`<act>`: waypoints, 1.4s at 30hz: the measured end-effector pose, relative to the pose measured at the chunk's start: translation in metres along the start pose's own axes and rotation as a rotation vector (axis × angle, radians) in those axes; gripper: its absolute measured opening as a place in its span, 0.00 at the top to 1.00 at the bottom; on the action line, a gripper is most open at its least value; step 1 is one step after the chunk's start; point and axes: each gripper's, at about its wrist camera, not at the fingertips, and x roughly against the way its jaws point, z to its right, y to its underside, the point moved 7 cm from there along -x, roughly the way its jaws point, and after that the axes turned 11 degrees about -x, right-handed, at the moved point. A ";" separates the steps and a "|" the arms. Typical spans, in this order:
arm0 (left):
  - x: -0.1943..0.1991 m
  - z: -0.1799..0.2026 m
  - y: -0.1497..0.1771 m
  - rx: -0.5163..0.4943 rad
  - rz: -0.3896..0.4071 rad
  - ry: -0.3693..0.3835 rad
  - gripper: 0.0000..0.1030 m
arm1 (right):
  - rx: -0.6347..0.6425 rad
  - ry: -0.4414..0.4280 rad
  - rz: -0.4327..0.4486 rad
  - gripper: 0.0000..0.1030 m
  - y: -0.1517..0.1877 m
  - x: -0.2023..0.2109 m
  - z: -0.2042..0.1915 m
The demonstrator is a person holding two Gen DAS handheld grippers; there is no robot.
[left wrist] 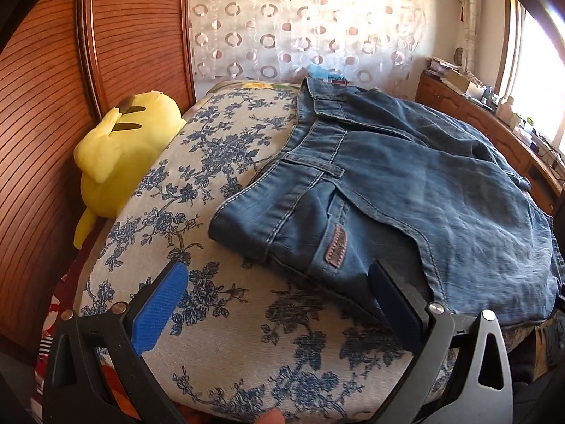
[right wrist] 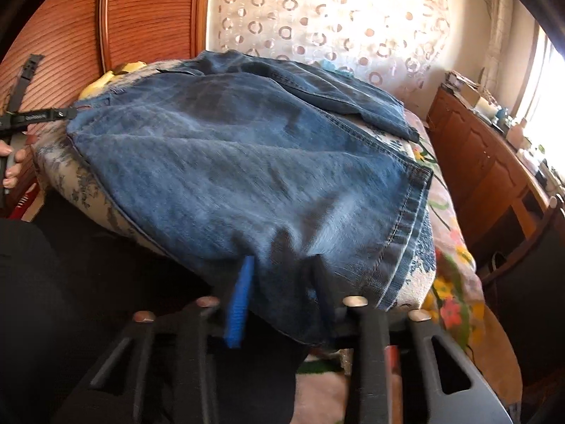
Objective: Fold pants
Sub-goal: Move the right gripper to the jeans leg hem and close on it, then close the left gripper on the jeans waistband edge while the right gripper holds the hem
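Your right claw's got denim, your left one's wide and holding nothing.

Your right gripper (right wrist: 279, 293) has its blue pads pinched in on the near edge of the jeans (right wrist: 247, 162), with fabric bunched between the fingers and drooping over them. Just past and to the right of that claw is the stitched hem, and beyond it the jeans lie folded over on the floral cushion (right wrist: 420, 261). Way off to its left you can see your left gripper (right wrist: 31, 118) at the far edge of the denim. Your left gripper (left wrist: 279, 293) is spread wide over the floral cushion (left wrist: 219, 318), its right finger (left wrist: 392, 300) right up against the jeans (left wrist: 406, 183) by the waistband and leather patch (left wrist: 335, 245); can't tell if it's touching. Off to that claw's far left a yellow plush toy (left wrist: 120, 155) leans on the wooden slatted panel (left wrist: 53, 123).
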 end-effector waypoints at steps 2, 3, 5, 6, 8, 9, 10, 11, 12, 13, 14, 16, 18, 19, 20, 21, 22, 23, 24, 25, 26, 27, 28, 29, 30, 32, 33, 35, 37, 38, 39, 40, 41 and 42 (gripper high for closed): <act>-0.003 -0.001 -0.001 -0.001 0.000 0.010 0.00 | -0.005 -0.011 -0.006 0.94 -0.001 0.001 -0.001; -0.005 -0.001 -0.001 -0.003 -0.002 0.014 0.00 | -0.004 -0.012 -0.005 0.95 0.000 0.001 -0.001; -0.006 -0.002 -0.002 -0.002 0.000 0.023 0.03 | -0.004 -0.017 0.001 0.97 -0.001 0.002 0.001; -0.007 -0.003 -0.003 0.000 0.000 0.031 0.05 | -0.007 -0.019 0.006 0.97 -0.002 0.003 0.002; -0.008 -0.005 -0.005 0.000 0.000 0.035 0.07 | -0.017 -0.022 0.022 0.97 -0.008 0.006 0.003; -0.008 -0.005 -0.006 -0.001 0.003 0.040 0.09 | -0.019 -0.023 0.032 0.97 -0.012 0.008 0.003; -0.009 -0.007 -0.007 0.003 0.006 0.046 0.10 | -0.019 -0.022 0.048 0.97 -0.016 0.010 0.003; -0.009 -0.008 -0.008 0.010 0.009 0.049 0.11 | -0.020 -0.022 0.059 0.97 -0.019 0.011 0.001; -0.009 -0.010 -0.010 0.016 0.010 0.052 0.13 | -0.022 -0.023 0.069 0.97 -0.023 0.013 0.000; -0.009 -0.011 -0.010 0.025 0.015 0.062 0.14 | -0.025 -0.025 0.083 0.97 -0.027 0.015 -0.001; -0.010 -0.012 -0.011 0.034 0.018 0.074 0.15 | -0.029 -0.025 0.098 0.97 -0.031 0.016 -0.001; -0.010 -0.014 -0.012 0.052 0.026 0.095 0.19 | -0.035 -0.024 0.123 0.97 -0.038 0.018 -0.001; -0.009 -0.018 -0.012 0.073 0.031 0.081 0.24 | -0.051 -0.024 0.153 0.97 -0.046 0.020 0.001; -0.009 -0.021 -0.013 0.084 0.036 0.082 0.24 | -0.060 -0.027 0.165 0.97 -0.050 0.020 0.002; -0.007 -0.023 -0.013 0.096 0.044 0.086 0.24 | -0.064 -0.025 0.172 0.97 -0.051 0.020 0.002; -0.007 -0.025 -0.013 0.103 0.047 0.088 0.26 | -0.070 -0.023 0.182 0.97 -0.054 0.020 0.003; -0.008 -0.026 -0.013 0.104 0.044 0.080 0.27 | -0.075 -0.024 0.187 0.97 -0.055 0.019 0.003; -0.010 -0.027 -0.013 0.104 0.038 0.081 0.29 | -0.080 -0.026 0.191 0.97 -0.055 0.017 0.003; -0.012 -0.028 -0.013 0.107 0.033 0.090 0.33 | -0.083 -0.025 0.193 0.97 -0.056 0.015 0.003; -0.014 -0.029 -0.013 0.113 0.032 0.093 0.35 | -0.082 -0.024 0.194 0.97 -0.055 0.013 0.002; -0.015 -0.030 -0.013 0.120 0.031 0.092 0.40 | -0.082 -0.023 0.194 0.97 -0.055 0.011 0.001; -0.017 -0.032 -0.013 0.127 0.028 0.084 0.43 | -0.082 -0.023 0.192 0.97 -0.055 0.009 0.000; -0.018 -0.033 -0.014 0.133 0.028 0.083 0.43 | -0.084 -0.022 0.186 0.97 -0.055 0.006 0.000; -0.019 -0.032 -0.014 0.143 0.029 0.090 0.43 | -0.087 -0.023 0.183 0.97 -0.055 0.005 0.001; -0.022 -0.032 -0.013 0.158 0.022 0.098 0.44 | -0.091 -0.023 0.176 0.97 -0.053 0.003 0.001; -0.024 -0.032 -0.012 0.162 0.018 0.094 0.45 | -0.096 -0.024 0.162 0.97 -0.052 0.001 0.003; -0.024 -0.032 -0.013 0.158 0.019 0.089 0.47 | -0.096 -0.023 0.157 0.97 -0.053 0.000 0.005; -0.024 -0.033 -0.013 0.157 0.020 0.085 0.50 | -0.097 -0.020 0.143 0.97 -0.051 -0.002 0.006; -0.023 -0.034 -0.013 0.163 0.024 0.091 0.53 | -0.096 -0.018 0.135 0.97 -0.053 -0.006 0.006; -0.023 -0.034 -0.012 0.165 0.026 0.093 0.55 | -0.096 -0.016 0.133 0.97 -0.053 -0.006 0.006; -0.022 -0.034 -0.012 0.166 0.030 0.101 0.58 | -0.097 -0.016 0.133 0.97 -0.054 -0.007 0.006; -0.022 -0.034 -0.012 0.166 0.031 0.107 0.60 | -0.098 -0.016 0.134 0.97 -0.055 -0.007 0.007; -0.022 -0.033 -0.012 0.164 0.036 0.116 0.67 | -0.099 -0.016 0.134 0.97 -0.056 -0.007 0.008; -0.021 -0.031 -0.012 0.163 0.041 0.124 0.74 | -0.099 -0.016 0.135 0.97 -0.056 -0.007 0.008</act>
